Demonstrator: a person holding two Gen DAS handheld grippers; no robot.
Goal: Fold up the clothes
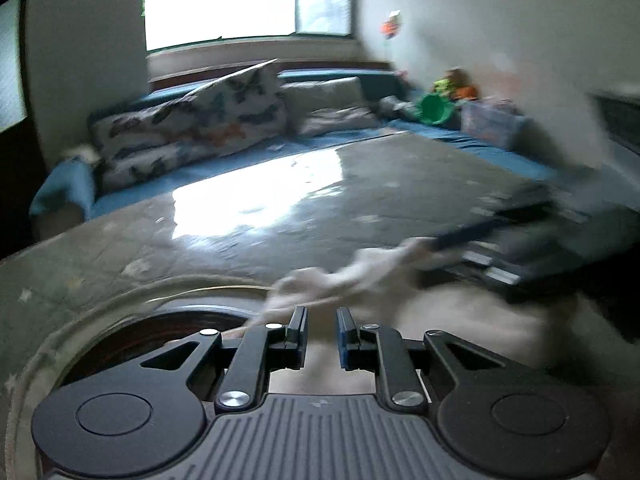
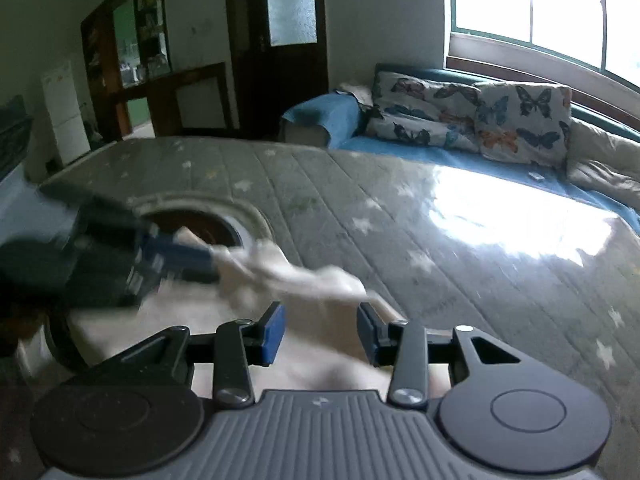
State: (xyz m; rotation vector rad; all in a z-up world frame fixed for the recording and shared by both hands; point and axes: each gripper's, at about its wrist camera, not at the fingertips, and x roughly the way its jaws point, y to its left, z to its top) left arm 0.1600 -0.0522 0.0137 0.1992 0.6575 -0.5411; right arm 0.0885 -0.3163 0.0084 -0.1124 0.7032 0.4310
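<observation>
A cream-white garment lies bunched on the grey quilted table cover. In the left wrist view my left gripper stands just over the garment's near part, with a narrow gap between its jaws and cloth behind them. The right gripper comes in blurred from the right, its tip at the garment's raised edge. In the right wrist view my right gripper is open over the garment. The left gripper shows blurred at the left, pinching the cloth's edge.
A round hole in the table cover lies by the garment. Behind the table is a blue couch with butterfly cushions. A green bucket and toys sit in the far corner. A dark door stands beyond.
</observation>
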